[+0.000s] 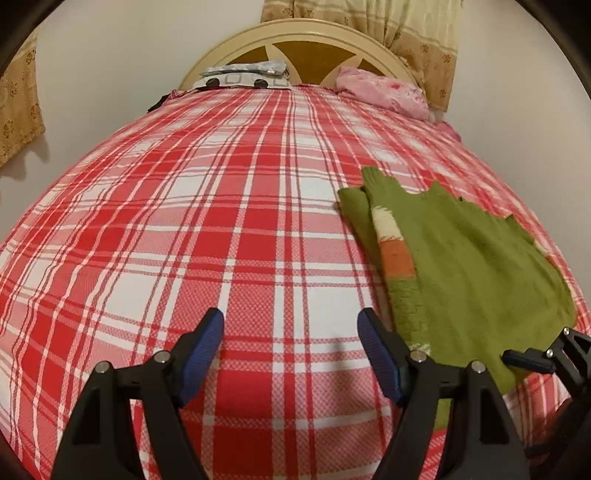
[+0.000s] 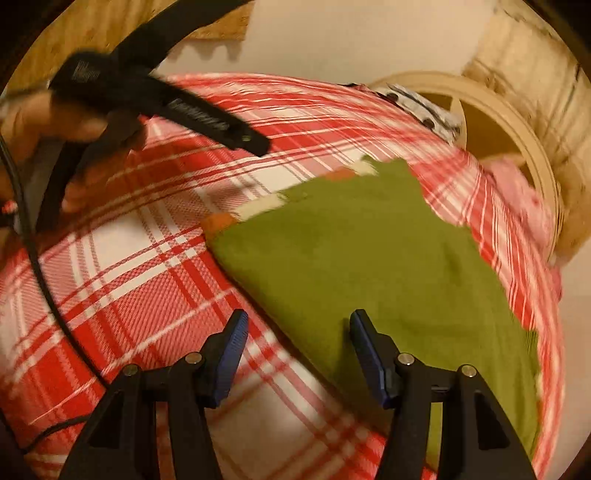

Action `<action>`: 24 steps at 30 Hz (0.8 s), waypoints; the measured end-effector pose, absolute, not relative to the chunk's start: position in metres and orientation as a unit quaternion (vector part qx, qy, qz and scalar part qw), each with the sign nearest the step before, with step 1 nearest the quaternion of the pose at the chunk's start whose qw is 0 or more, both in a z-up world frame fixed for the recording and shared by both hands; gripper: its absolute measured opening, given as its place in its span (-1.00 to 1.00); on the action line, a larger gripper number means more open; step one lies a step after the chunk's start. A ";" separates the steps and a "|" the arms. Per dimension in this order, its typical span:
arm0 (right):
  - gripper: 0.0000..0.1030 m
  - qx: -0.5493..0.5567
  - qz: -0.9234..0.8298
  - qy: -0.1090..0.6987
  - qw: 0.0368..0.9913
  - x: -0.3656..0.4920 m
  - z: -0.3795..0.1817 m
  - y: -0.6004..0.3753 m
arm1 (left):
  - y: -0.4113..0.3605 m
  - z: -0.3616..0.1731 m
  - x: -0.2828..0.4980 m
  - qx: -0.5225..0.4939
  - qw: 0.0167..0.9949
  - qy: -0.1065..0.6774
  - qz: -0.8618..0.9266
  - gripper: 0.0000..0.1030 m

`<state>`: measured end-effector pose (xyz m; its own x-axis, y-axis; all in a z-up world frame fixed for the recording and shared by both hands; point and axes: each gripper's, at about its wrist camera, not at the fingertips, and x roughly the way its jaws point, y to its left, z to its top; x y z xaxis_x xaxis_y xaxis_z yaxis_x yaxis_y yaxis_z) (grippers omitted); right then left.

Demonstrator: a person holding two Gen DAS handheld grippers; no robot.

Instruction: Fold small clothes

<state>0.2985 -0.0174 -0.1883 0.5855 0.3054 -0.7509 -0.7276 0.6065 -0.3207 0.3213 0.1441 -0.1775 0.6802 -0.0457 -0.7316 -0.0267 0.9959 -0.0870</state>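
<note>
Both tools spread, nothing pinched: left tool [image 1: 290, 323] over plaid sheet [image 1: 184, 221], right tool [image 2: 297, 326] above green garment [image 2: 369, 251].

A red-checked bed [image 1: 207, 206], arched cream headboard [image 1: 295, 35], pale wall [image 1: 122, 62], patterned curtains [image 1: 417, 40].

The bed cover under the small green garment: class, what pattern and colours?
The bed cover is red-and-white plaid, clearest in the left wrist view.
</note>
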 end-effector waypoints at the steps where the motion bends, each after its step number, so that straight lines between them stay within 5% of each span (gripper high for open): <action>1: 0.14 -0.322 0.312 0.332 0.830 0.299 -0.191 -0.012 | 0.144 -0.179 0.324 -0.045 0.914 0.403 -0.007 0.50; 24: 0.12 -0.349 0.294 0.275 0.846 0.304 -0.198 0.029 | 0.139 -0.176 0.371 -0.100 0.899 0.410 -0.112 0.50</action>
<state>0.3037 0.0294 -0.1984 0.6761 0.3065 -0.6701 -0.6897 0.5832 -0.4292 0.3713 0.1387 -0.1764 0.6383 -0.2842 -0.7154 0.1196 0.9547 -0.2726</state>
